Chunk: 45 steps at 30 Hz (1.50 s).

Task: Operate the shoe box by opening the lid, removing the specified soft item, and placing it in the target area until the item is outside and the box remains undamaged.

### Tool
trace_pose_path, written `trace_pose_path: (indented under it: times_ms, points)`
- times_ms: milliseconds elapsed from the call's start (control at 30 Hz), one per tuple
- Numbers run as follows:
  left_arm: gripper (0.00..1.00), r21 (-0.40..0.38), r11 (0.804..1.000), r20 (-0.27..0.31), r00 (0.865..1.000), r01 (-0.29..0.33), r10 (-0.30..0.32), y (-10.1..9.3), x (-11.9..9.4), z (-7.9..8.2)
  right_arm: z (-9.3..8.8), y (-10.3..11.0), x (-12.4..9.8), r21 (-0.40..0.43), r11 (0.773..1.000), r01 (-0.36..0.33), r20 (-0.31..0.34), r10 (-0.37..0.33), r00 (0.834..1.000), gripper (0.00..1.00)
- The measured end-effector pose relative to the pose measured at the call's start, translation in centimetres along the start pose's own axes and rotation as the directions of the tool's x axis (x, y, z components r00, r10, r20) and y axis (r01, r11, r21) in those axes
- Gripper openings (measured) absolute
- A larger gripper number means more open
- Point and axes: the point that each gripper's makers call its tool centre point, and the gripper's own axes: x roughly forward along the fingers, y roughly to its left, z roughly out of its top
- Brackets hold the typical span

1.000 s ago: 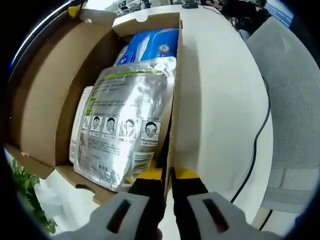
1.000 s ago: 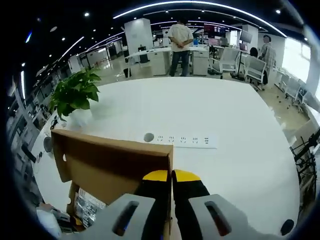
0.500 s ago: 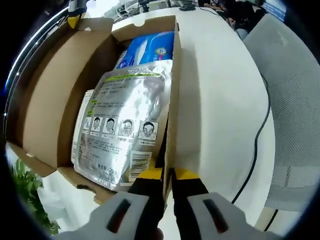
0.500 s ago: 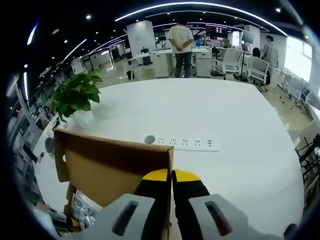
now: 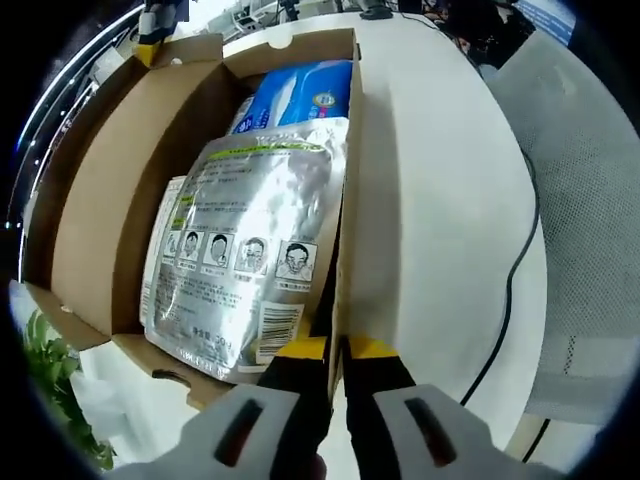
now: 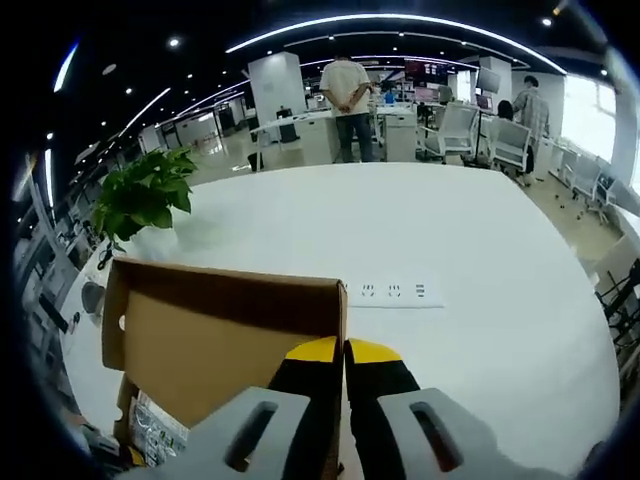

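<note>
The left gripper (image 5: 336, 347) pinches the side wall of the open brown cardboard shoe box (image 5: 95, 190) on the white table (image 5: 440, 220). A shiny silver packet (image 5: 250, 250) lies inside it. The right gripper (image 6: 343, 350) pinches the raised brown lid (image 6: 220, 335).

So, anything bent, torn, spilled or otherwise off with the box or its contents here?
Nothing stands out. The shoe box is open and its cardboard looks intact. The silver pouch lies flat inside, over a blue pack. The left gripper pinches the box wall and the right gripper the lid.
</note>
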Motion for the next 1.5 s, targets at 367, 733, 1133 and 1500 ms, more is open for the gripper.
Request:
trace_pose_path:
  times_ms: [367,733,1133,1500]
  points:
    - [0.03,-0.004,1.000,-0.007,1.000,0.011,-0.011,-0.2,0.1,0.0,-1.4,0.6,-0.3,0.010,1.000,0.008,-0.023,-0.007,1.000,0.00]
    - [0.02,-0.006,1.000,-0.012,1.000,0.019,-0.019,-0.3,0.1,0.0,-2.8,0.0,0.6,0.039,0.999,0.006,-0.082,-0.003,0.997,0.00]
    - [0.02,-0.008,1.000,-0.014,1.000,0.022,-0.022,-0.3,0.1,0.0,-7.1,0.4,-1.6,0.017,1.000,0.011,-0.115,-0.009,0.993,0.00]
    - [0.03,-0.006,1.000,-0.013,1.000,0.010,-0.011,-0.2,0.0,0.0,-6.5,0.4,-2.2,-0.033,0.999,-0.017,-0.121,0.013,0.993,0.00]
